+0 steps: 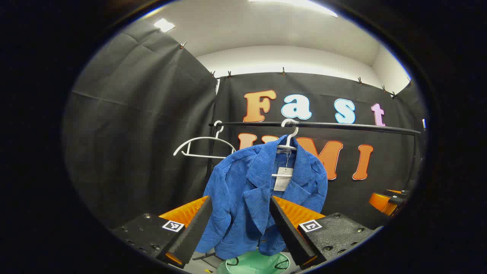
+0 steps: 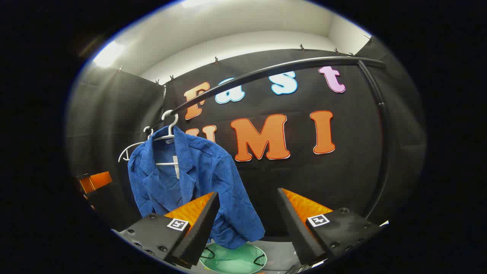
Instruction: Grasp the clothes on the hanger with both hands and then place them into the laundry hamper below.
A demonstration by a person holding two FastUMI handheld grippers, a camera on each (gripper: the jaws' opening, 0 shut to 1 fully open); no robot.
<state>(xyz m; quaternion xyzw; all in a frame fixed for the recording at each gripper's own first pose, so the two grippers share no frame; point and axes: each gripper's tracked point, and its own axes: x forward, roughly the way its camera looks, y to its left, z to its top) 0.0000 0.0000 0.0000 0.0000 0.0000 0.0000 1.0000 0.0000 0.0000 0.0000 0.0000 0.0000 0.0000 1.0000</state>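
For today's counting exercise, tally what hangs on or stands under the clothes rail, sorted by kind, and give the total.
Blue jacket: 1
White hangers: 2, one bare, one carrying the jacket
Green laundry hamper: 1
Total: 4

Bright ceiling lights [image 1: 293, 3] glare white overhead, while the black cloth walls [image 1: 133, 125] stay dim. Fisheye distortion bows the clothes rail [image 2: 274, 68]; both views are sharp, without motion blur.
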